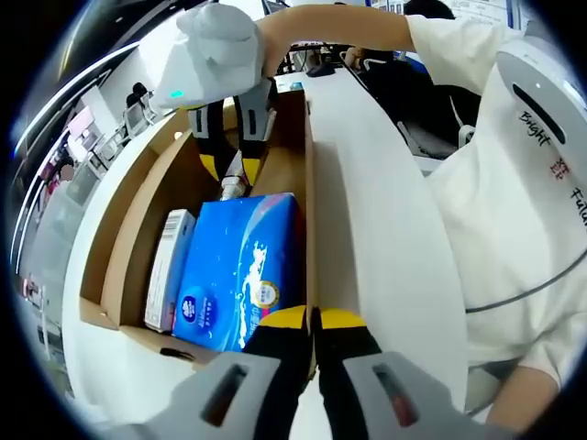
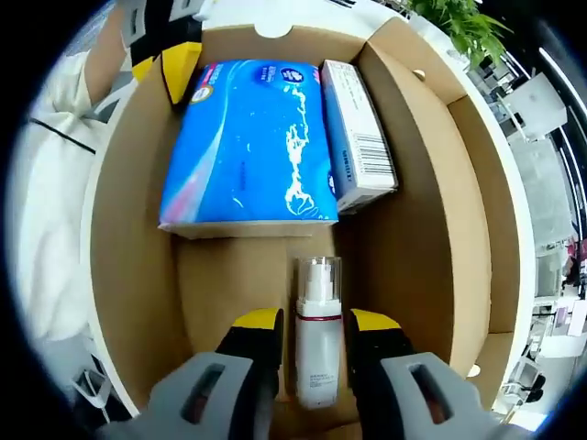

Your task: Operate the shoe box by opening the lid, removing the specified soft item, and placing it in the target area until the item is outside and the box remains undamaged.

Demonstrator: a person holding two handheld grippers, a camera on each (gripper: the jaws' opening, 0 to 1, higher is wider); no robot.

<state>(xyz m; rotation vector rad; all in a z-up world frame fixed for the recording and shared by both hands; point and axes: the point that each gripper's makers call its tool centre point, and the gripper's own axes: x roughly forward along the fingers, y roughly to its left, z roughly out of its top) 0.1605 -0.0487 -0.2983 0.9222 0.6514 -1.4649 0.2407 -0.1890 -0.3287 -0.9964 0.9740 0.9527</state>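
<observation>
R gripper [image 2: 315, 341] jaws straddle white pump bottle [image 2: 316, 344] in open brown cardboard shoe box [image 2: 417, 215], grip unclear; L gripper [image 1: 312, 323] closed on box wall, beside blue tissue pack [image 2: 249, 142].

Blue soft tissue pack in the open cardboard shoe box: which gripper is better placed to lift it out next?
Left. The left gripper sits shut at the blue soft tissue pack's near edge, while the right gripper straddles the white pump bottle at the other end.

Left hand-held gripper [image 1: 312, 321] jaws together; right hand-held gripper [image 2: 316, 323] jaws apart.
</observation>
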